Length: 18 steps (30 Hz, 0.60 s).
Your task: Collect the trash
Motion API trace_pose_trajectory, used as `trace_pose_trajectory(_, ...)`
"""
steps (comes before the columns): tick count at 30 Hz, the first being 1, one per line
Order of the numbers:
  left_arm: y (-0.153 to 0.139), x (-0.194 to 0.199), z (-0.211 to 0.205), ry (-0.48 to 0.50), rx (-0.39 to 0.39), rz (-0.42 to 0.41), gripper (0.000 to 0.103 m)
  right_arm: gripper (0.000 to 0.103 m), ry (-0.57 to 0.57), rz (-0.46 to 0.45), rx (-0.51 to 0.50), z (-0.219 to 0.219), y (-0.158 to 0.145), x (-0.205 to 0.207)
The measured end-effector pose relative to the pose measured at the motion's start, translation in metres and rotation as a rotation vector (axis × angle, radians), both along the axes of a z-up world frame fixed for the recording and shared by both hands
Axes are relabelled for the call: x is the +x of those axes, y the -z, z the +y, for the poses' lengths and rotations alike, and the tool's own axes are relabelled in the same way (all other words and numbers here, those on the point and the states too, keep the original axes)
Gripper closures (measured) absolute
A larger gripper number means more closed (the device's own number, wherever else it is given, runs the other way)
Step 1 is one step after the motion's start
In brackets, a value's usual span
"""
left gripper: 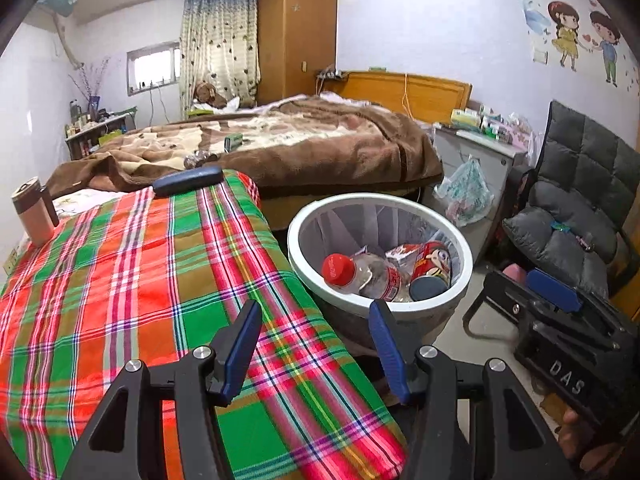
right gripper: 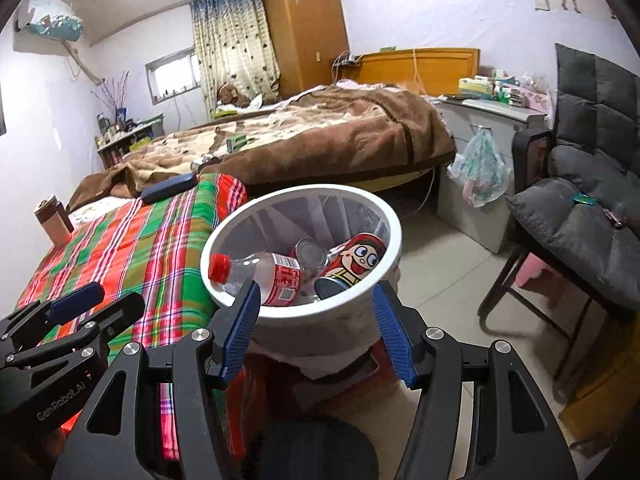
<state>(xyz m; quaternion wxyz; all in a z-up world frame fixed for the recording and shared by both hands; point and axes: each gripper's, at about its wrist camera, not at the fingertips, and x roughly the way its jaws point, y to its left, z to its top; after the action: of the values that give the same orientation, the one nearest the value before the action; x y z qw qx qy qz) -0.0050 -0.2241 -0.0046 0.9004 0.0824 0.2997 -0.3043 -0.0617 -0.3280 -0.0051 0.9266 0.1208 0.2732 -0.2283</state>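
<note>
Right wrist view looks straight down its fingers into the white trash bin (right gripper: 384,216), which stands on the floor just beside the plaid-covered table (right gripper: 132,248). Inside lie a clear plastic bottle (right gripper: 264,276) with a red cap, a red cartoon can (right gripper: 356,260) and a silver can (right gripper: 310,252) behind them. The right gripper (right gripper: 316,332) hangs with its jaws wide and nothing between them, short of the bin's near rim. The left gripper (left gripper: 316,344) is likewise spread and empty, over the table's near edge.

The table top carries only a brown tumbler (left gripper: 34,216) and a dark blue case (left gripper: 188,180); neither reads as rubbish. Judging from that, the collecting step looks nearly finished. On the bed (left gripper: 280,140) beyond there seems to be a crumpled clear item (left gripper: 200,158) and a small green box (left gripper: 233,142), though they are too small to name with confidence. If they count as trash, the next move calls for a long reach over the table and a careful pinch on something thin and crushable.
</note>
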Motion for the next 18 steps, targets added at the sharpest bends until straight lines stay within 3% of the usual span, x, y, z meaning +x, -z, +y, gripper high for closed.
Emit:
trace_pose_trajectory(8, -0.011, -0.018, 0.011, -0.012, -0.03, -0.053, 0.048, 0.043, -0.006, -0.017, -0.009, 0.01, -0.001, -0.007)
trace_pose_trajectory(18, -0.014, -0.024, 0.014, -0.012, -0.03, -0.061, 0.048, 0.043, 0.013, -0.032, -0.013, 0.017, 0.0, -0.015)
